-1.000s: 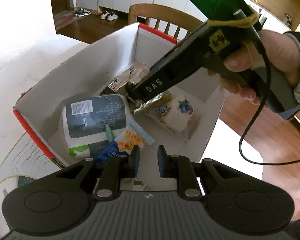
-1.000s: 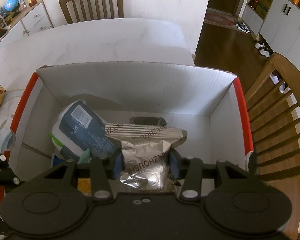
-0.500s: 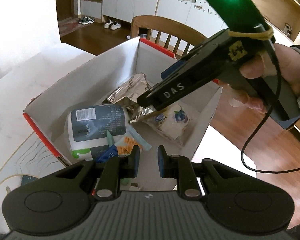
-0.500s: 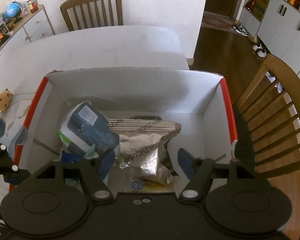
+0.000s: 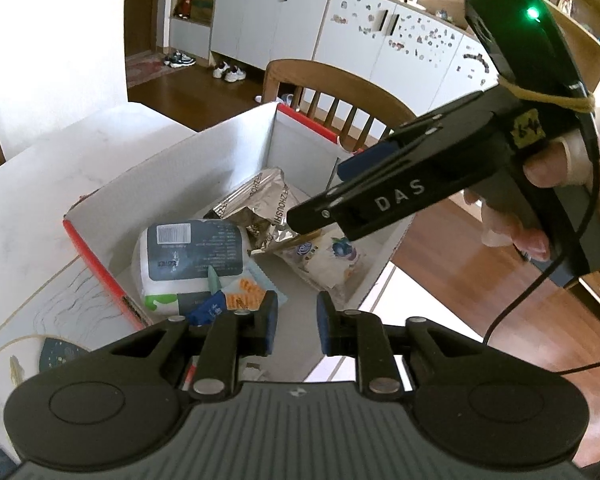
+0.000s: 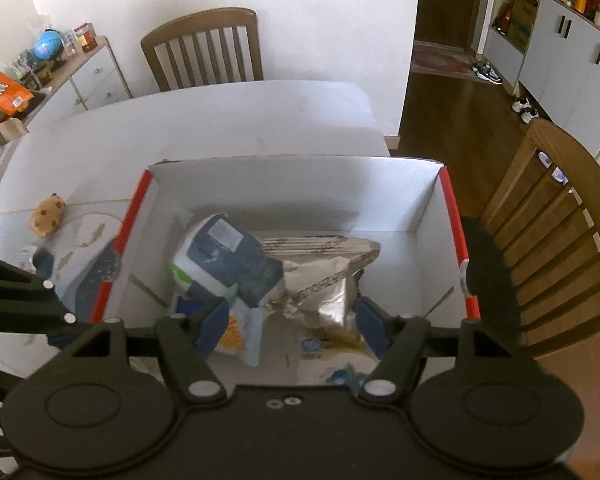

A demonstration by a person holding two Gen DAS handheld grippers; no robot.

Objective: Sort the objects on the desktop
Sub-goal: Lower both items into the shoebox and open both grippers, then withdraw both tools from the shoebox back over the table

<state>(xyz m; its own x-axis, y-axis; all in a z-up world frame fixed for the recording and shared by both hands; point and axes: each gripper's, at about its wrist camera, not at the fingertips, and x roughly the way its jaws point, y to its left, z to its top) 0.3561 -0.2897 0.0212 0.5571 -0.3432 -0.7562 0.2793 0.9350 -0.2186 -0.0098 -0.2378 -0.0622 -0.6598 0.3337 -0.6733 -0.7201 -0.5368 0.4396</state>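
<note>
Hand-held gripper point(image 6: 290, 326) on the right opening above the released foil bag point(image 6: 320, 280) in the box point(image 6: 292, 184); cookie toy point(image 6: 47, 216) left on counter point(image 6: 220, 120).

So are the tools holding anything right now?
No, neither. The right tool is opening above the silver bag, which lies loose in the box. The left tool is opening too, with nothing between its pads.

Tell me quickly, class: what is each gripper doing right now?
Left gripper: jaws opening from nearly shut, nothing between them.
Right gripper: jaws opening wide, holding nothing; the silver snack bag lies in the box.
</note>
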